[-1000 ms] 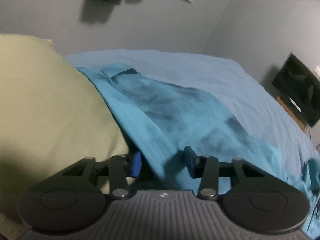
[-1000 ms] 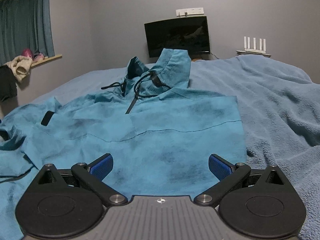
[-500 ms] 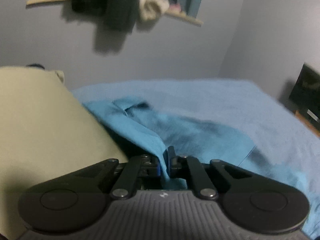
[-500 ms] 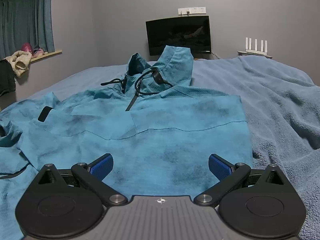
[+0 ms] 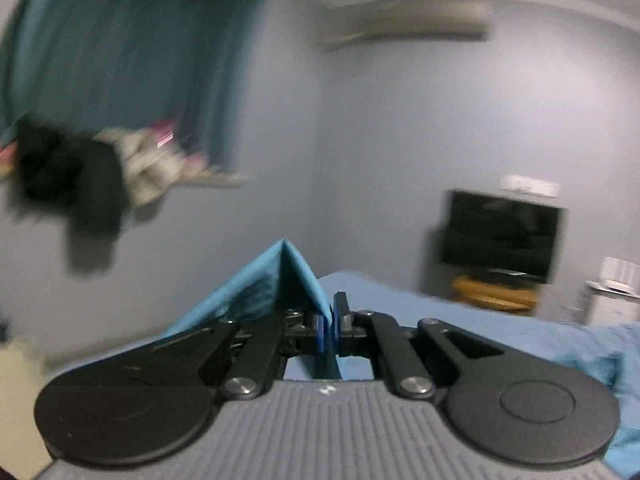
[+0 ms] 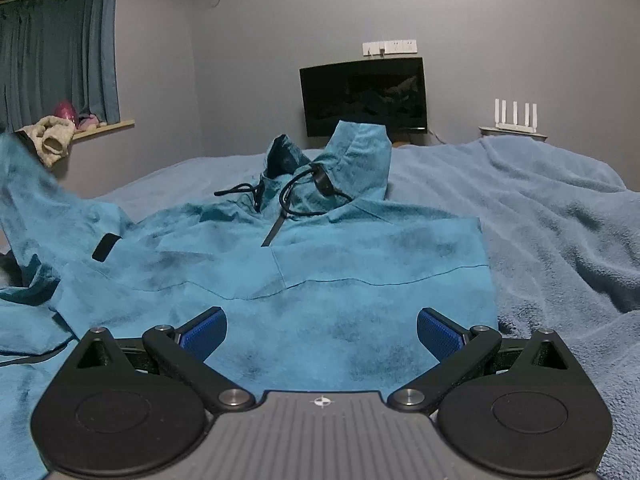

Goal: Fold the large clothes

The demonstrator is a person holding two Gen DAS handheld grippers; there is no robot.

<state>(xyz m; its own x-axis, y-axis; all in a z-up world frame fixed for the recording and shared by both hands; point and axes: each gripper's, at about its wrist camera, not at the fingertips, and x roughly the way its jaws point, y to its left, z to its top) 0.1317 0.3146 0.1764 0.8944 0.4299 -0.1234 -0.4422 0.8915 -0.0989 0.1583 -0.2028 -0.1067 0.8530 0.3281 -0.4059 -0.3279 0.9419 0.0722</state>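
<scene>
A teal hooded jacket (image 6: 320,264) lies spread on the bed, hood and black drawstrings at the far end. My right gripper (image 6: 322,332) is open and empty, low over the jacket's near hem. My left gripper (image 5: 329,326) is shut on a fold of the jacket's teal fabric (image 5: 276,276) and holds it raised above the bed. In the right wrist view that lifted part (image 6: 36,200) rises at the far left.
A blue blanket (image 6: 560,240) covers the bed. A dark TV (image 6: 362,96) and a white router (image 6: 514,114) stand at the far wall. A window ledge (image 6: 100,125) with clothes and a curtain is at the left. A cream pillow edge (image 5: 16,400) shows at the left.
My left gripper closed on the jacket's edge beside the pillow and lifted it high, swinging toward the room. The jacket's left side rose. The right gripper stayed open, nearly still.
</scene>
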